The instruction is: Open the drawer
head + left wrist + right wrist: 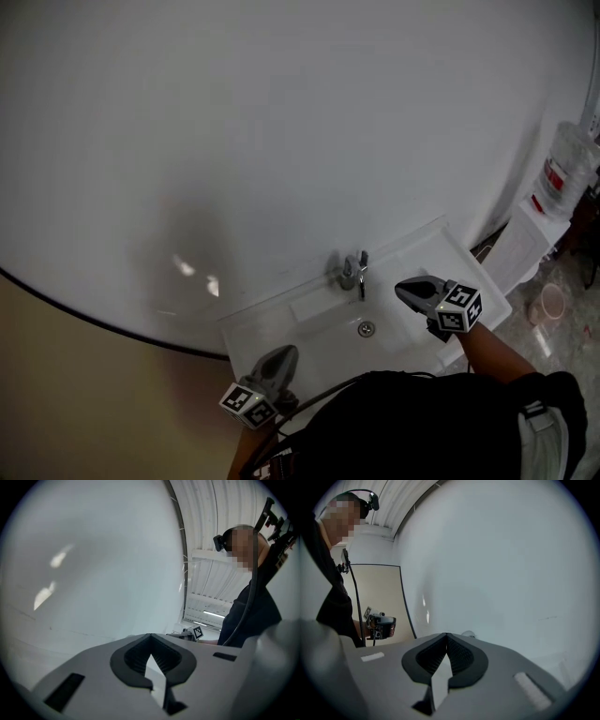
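Drawer not discernible in any view; the person's dark torso [412, 422] covers everything below the washbasin [272, 323]. Left gripper [284, 354] and right gripper [403, 287] hover at its rim, fingers clenched, grasping nothing.

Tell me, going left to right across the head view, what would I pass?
First the left tongs → tap → right tongs → plastic bottle.

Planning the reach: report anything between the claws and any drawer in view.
No drawer shows in any view. The left claw and right claw are both shut at the sink, so no blocker can be judged.
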`<state>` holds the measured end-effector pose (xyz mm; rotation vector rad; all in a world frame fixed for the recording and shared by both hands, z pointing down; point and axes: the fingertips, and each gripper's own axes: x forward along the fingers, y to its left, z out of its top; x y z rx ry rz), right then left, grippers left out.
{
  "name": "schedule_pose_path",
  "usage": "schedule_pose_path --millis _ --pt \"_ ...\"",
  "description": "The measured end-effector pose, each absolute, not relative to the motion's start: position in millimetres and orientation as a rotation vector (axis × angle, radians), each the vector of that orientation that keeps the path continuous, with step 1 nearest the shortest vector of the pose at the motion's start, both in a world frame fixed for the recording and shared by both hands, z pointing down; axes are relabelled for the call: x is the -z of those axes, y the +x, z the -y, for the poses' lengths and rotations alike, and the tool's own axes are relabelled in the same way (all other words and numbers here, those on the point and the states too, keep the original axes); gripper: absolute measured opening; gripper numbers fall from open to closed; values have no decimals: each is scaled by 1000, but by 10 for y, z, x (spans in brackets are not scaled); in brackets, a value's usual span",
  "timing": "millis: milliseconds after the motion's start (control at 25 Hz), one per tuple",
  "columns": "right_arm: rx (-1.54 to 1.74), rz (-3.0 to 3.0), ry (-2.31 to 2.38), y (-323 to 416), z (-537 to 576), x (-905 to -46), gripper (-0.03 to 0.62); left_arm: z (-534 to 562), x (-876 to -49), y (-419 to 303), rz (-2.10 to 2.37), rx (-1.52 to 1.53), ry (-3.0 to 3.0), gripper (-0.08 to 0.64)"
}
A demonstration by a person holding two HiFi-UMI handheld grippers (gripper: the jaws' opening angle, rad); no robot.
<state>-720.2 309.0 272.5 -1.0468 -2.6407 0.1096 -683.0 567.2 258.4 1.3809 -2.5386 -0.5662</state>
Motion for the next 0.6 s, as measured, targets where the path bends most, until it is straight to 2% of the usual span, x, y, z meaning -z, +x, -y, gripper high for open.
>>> schedule_pose_path --millis 600 --pt "-106 2648 -1180 -7241 -2573 -2864 2 -4609 -2755 -6848 2466 513 1394 0"
